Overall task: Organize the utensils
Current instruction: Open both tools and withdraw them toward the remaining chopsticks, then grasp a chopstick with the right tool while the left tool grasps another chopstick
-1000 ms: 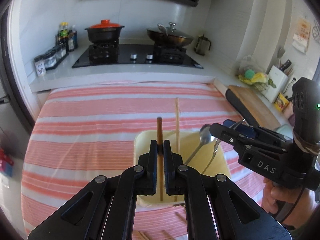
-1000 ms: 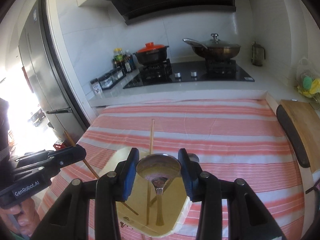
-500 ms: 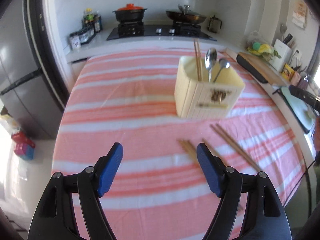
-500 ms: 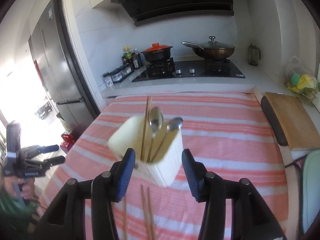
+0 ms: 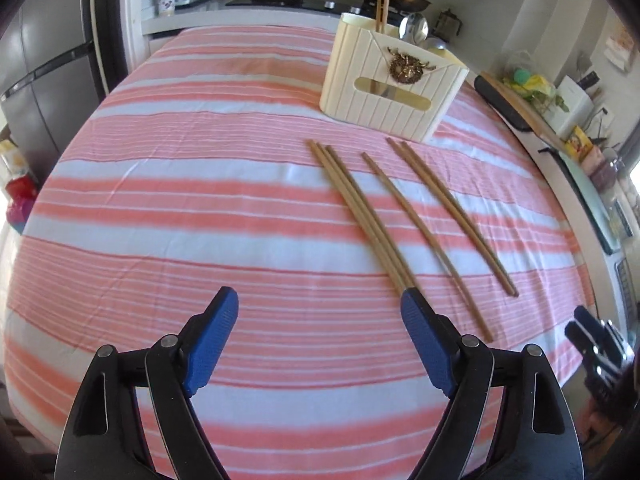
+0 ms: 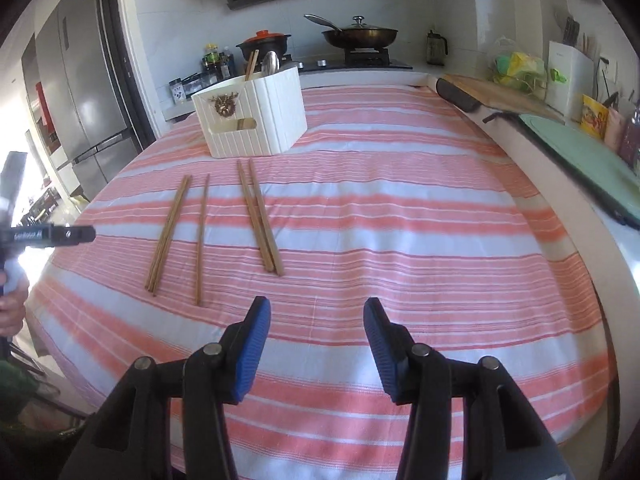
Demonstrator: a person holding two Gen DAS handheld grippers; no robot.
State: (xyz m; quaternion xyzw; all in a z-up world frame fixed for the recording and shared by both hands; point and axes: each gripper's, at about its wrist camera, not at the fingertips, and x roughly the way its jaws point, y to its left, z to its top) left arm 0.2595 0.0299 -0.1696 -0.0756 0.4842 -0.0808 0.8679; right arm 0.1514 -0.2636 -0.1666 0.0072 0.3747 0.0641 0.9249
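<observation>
Blue pads line both jaws of the left hand-held gripper (image 5: 319, 314), which hangs wide apart and holds nothing above the striped cloth (image 5: 200, 208) covering the surface; the right hand-held gripper (image 6: 317, 312) is likewise spread, with a narrower gap, and carries nothing. Nothing lies between either pair of jaws and the cloth ahead. Just past the left gripper's right finger (image 5: 424, 340) begin the loose chopsticks, six in all: a bundle of three (image 5: 360, 216) lying together, a single one (image 5: 424, 240) beside it, and a pair (image 5: 448, 212) farther right. Their long axes run from near the grippers away toward the holder, slanting a little, and the groups fan slightly apart at the near ends. Beyond them stands the cream ribbed utensil holder (image 6: 256, 120), upright on the cloth near its far edge, with two chopsticks (image 6: 251, 65) and two spoons (image 5: 414, 32) sticking up out of it. Behind it runs the kitchen counter with a red-lidded pot (image 6: 264, 42) and a lidded wok (image 6: 360, 34) on the stove, a fridge (image 6: 80, 92) at left, and a cutting board (image 6: 496, 96) at right.
</observation>
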